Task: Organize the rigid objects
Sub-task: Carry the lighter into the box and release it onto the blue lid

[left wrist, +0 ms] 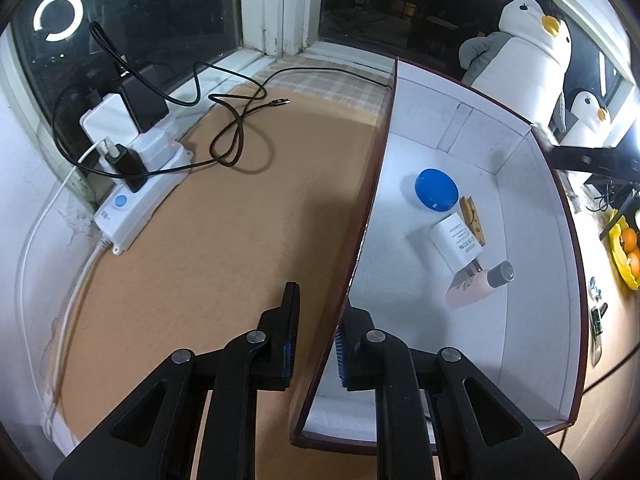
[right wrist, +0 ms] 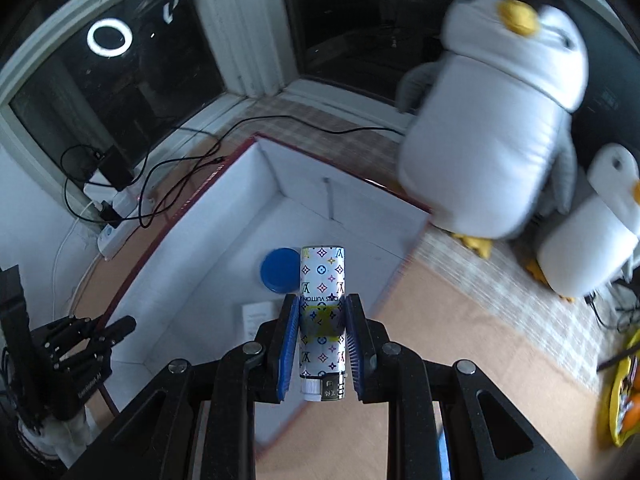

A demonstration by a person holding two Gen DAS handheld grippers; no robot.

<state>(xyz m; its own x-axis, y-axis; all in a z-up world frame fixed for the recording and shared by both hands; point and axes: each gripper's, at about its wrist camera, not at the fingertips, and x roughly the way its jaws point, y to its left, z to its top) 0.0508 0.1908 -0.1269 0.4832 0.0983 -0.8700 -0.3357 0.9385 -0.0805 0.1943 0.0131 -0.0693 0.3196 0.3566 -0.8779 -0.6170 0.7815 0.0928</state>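
**Lighter held over the box, box wall clamped**

The right gripper was clamped on a patterned lighter, its blue pads pressing both long sides about midway down. The lighter stood lengthwise between the fingers, its metal head and white nozzle toward the camera, its far end over the interior of the white box.

The left gripper was pinched together on the box's dark red left wall, one finger outside over the brown tabletop, the other inside the box.

Inside the box, the left wrist view showed a blue round lid toward the far end, a wooden clothespin just beside it, a white charger block touching the clothespin, and a pink bottle with a dark cap lying nearer the right wall, next to the charger. In the right wrist view the lid lay just left of the lighter's far end, and the charger was partly hidden behind the gripper's left finger.

Outside the box, a white power strip with plugged-in adapters sat by the window, with a black cable looped across the tabletop. A large penguin plush and a smaller penguin plush stood beyond the box's far right corner. A yellow bowl of oranges sat at the right edge.
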